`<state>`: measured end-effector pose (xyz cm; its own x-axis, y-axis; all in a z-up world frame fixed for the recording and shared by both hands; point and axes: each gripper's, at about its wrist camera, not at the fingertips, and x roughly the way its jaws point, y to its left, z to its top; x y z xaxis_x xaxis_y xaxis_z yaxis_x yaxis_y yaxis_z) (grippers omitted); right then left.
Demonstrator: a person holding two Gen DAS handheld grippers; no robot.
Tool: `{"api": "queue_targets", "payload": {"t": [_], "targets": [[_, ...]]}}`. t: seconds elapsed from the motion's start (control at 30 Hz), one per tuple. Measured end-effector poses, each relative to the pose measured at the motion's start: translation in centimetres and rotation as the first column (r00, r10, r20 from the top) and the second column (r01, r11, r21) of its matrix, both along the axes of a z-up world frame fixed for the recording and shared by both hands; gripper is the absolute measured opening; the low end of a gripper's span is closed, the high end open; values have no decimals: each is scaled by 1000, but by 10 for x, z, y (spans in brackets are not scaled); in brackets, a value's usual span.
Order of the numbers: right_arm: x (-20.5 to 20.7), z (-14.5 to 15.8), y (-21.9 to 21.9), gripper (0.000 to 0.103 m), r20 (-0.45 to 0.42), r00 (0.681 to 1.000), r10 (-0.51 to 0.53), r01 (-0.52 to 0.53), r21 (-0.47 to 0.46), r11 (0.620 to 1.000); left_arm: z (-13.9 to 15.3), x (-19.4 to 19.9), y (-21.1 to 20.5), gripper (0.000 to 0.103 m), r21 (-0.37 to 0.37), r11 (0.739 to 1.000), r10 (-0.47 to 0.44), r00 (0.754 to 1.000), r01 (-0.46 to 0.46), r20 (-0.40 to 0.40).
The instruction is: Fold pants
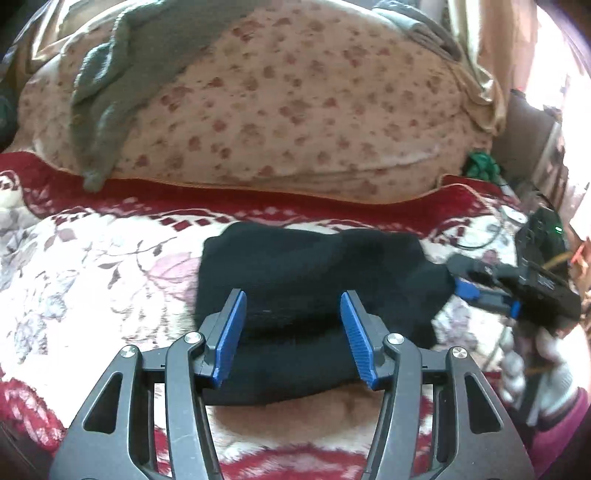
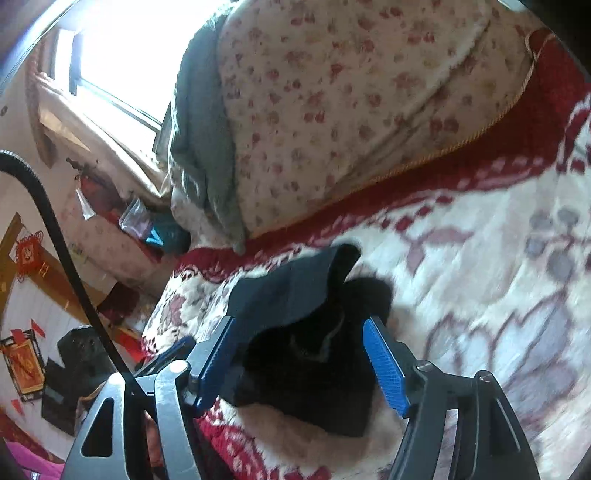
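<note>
Both claws apart, nothing clamped. Folded black fabric pants [image 1: 314,295] lie on the red-and-white floral blanket [image 1: 92,266] of the bed, right under my left claw [image 1: 293,332], its pads clear of the cloth. Right claw [image 2: 306,365] straddles the pants' raised corner. Open blanket left of my left claw; spotted beige quilt [image 1: 295,92] blocks ahead.

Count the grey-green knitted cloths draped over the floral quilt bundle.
2: one grey-green knitted cloth hangs down the bundle's left slope, another lies at its top right. More may be hidden behind the bundle.
</note>
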<state>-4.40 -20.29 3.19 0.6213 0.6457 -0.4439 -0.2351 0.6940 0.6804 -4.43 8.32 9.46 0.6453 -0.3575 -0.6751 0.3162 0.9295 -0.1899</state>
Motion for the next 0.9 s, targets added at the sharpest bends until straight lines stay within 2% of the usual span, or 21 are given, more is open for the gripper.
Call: {"api": "queue_targets", "payload": {"t": [0.13, 0.17, 0.2, 0.23, 0.27, 0.33, 0.37, 0.57, 0.67, 0.8, 0.9], "targets": [[3, -8, 15, 68, -29, 999, 22, -21, 29, 999, -10, 5, -1, 53, 22, 1000, 15, 1000, -15, -1], [6, -11, 19, 65, -35, 999, 35, -33, 40, 999, -12, 8, -3, 53, 30, 999, 21, 1000, -20, -2], [7, -13, 23, 57, -31, 998, 45, -44, 47, 998, -15, 11, -6, 53, 35, 999, 24, 1000, -24, -8], [9, -14, 27, 38, -21, 998, 55, -54, 36, 998, -20, 15, -8, 53, 42, 999, 28, 999, -27, -26], [9, -15, 30, 29, -11, 998, 57, -57, 3, 998, -24, 18, -10, 53, 46, 998, 34, 998, -32, -43], [9, -14, 34, 22, 20, 998, 57, -56, -42, 998, -28, 21, -13, 53, 50, 998, 40, 998, -38, -53], [7, -13, 31, 20, 33, 998, 51, -50, -28, 998, -28, 21, -15, 53, 56, 998, 41, 998, -38, -53], [-3, -2, 19, 17, 71, 996, 47, -42, -58, 997, -21, 22, -22, 53, 37, 999, 23, 998, -21, -55], [-5, -8, 16, 17, 45, 998, 34, -32, -56, 998, -24, 25, -23, 53, 41, 999, 34, 997, -31, -68], [-6, -24, 18, 17, -5, 1000, 3, -3, -119, 993, -35, 27, -27, 53, 69, 997, 42, 996, -36, -81], [-15, -17, 20, 25, 14, 999, -33, 35, -179, 983, -35, 27, -28, 53, 79, 996, 44, 996, -37, -81]]}}
